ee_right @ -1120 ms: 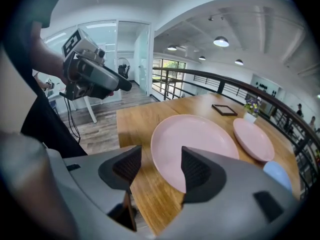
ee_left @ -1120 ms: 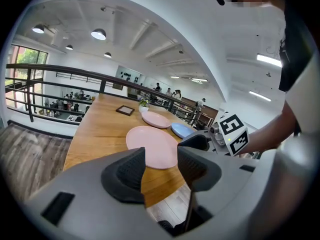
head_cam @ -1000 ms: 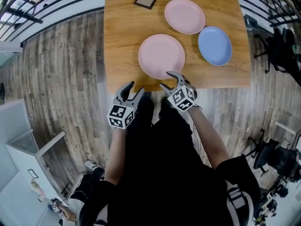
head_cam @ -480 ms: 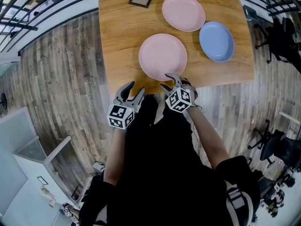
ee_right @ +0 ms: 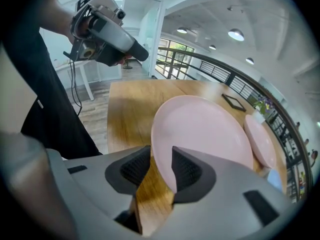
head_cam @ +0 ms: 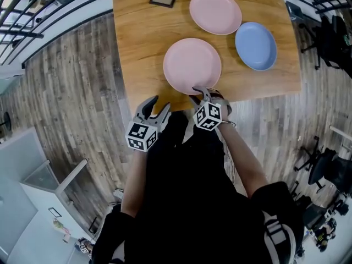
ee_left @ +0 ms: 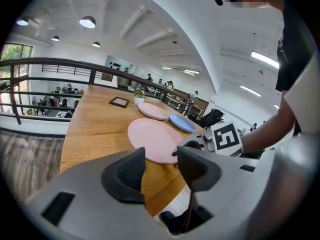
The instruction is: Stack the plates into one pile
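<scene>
Rim of near pink plate [ee_right: 205, 129] between right gripper [ee_right: 160, 155] jaws, just closing.

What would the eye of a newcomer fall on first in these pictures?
First, the right hand-held gripper at the near edge of the wooden table: its jaws have just been closing, with the rim of the near pink plate between them. Beyond lie a second pink plate and a blue plate, close together. The left hand-held gripper hangs open and empty.

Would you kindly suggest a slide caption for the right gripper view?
Right gripper, its jaws just closing, straddles the rim of the nearest pink plate on the wooden table.
</scene>
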A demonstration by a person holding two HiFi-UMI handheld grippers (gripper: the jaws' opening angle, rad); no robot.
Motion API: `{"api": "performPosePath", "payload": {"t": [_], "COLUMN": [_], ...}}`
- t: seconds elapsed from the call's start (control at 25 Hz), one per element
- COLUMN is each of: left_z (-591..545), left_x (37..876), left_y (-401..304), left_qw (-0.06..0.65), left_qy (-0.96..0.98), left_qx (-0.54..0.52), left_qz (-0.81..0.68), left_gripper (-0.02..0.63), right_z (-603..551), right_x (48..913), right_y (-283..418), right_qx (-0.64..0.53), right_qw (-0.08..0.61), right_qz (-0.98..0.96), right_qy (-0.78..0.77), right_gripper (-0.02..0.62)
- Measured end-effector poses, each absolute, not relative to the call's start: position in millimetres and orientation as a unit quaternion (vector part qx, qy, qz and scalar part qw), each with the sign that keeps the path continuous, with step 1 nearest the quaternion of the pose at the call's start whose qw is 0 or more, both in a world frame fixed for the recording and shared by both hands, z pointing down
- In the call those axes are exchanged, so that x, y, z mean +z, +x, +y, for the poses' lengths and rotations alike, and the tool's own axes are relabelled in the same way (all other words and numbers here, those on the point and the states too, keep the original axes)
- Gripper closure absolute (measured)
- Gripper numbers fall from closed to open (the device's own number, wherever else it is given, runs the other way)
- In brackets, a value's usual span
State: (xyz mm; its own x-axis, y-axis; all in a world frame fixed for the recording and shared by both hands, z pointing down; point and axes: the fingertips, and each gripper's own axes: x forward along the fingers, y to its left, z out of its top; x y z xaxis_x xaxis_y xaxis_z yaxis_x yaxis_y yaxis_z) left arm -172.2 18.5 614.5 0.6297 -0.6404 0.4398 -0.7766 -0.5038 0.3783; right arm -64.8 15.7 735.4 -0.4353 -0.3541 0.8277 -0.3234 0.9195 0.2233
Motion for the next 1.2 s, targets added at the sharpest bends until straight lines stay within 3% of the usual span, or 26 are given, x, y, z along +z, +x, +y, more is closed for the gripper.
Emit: {"api": "performPosePath", "payload": {"t": [0.44, 1.2], "left_z": [11.9, 5.0], "left_x": [614.4, 594.9], "left_y": [-167.6, -163.3], "left_qw": [0.276, 0.260], "left_qy": [0.861, 0.875], "left_qx": [0.126, 0.114], "left_qz": [-0.409, -0.393], "left_gripper": [0.392, 0.393], "right_z": [17.8, 15.6], "right_x": [745.0, 716.3], "right_y": [-60.5, -79.5], "right_qx": [-0.037, -0.104], "right_qw": [0.517, 0.535], "right_qz": [-0.837, -0.827], "right_qy": [0.178, 0.139], "right_gripper": [0.529, 0.572]}}
